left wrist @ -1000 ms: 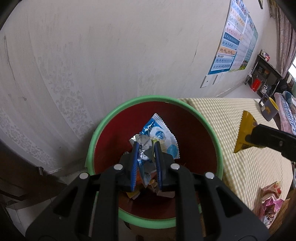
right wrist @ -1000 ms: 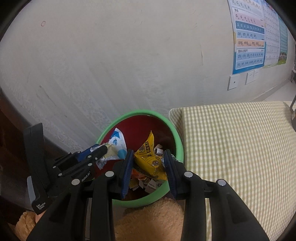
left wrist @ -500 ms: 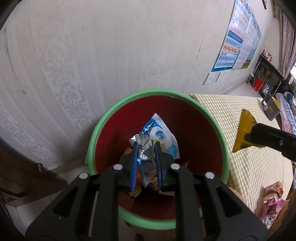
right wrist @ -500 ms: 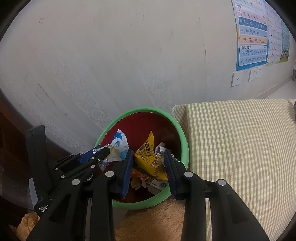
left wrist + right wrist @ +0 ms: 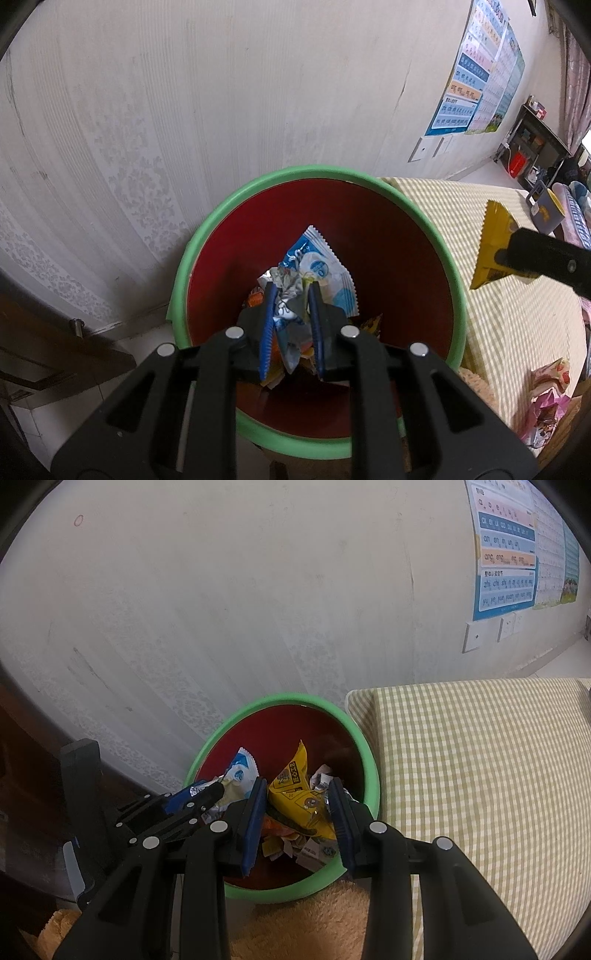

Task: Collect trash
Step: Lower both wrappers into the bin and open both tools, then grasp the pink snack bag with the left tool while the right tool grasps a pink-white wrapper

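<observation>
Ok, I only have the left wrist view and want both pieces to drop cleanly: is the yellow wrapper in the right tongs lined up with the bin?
Observer: In the right wrist view the yellow wrapper is pinched between the right tongs and shows against the red inside of the bin, not the bed.
Operator: And my blue-white wrapper, from the side?
Observer: The blue-white wrapper sticks out past the left tongs, and it shows inside the bin's green rim.

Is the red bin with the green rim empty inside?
No, the bin already holds wrappers: orange and white scraps lie at its bottom.
</observation>
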Available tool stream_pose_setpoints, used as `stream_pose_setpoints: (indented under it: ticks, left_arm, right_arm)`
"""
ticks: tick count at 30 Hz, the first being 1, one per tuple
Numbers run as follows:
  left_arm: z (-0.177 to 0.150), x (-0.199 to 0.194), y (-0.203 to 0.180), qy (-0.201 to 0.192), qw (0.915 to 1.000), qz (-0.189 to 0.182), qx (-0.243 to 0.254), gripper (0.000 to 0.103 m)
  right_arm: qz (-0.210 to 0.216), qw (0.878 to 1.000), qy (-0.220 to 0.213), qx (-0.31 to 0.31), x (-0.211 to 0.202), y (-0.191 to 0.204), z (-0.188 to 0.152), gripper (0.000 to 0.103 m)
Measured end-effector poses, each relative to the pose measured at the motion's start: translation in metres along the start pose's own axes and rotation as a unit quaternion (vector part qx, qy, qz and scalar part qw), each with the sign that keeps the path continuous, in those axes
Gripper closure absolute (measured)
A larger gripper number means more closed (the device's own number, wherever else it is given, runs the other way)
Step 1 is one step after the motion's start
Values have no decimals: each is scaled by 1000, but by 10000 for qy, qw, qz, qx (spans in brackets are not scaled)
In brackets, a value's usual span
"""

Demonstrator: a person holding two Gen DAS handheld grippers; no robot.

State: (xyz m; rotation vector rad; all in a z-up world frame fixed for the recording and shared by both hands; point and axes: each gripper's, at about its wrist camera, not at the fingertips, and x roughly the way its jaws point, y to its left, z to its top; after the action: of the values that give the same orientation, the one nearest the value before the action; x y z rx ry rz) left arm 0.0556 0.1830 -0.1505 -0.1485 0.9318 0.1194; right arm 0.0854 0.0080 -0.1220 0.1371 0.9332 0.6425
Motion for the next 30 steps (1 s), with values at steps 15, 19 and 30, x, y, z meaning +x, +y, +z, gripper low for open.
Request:
stream_pose_setpoints:
  ticks: [15,19,30]
  left_arm:
    - [-1,2,4,29,10000,56,-69,64]
    - [-1,1,4,11,9999,108,-54,56]
    - [1,-27,-17,-236,9994,31,268,47]
  right_arm:
    - [51,10000,-33,58,0,3,5,51]
    - [36,9998,-115,128,-4,1,5,42]
    - [-472,9962,-615,398,-82,-58,-4,37]
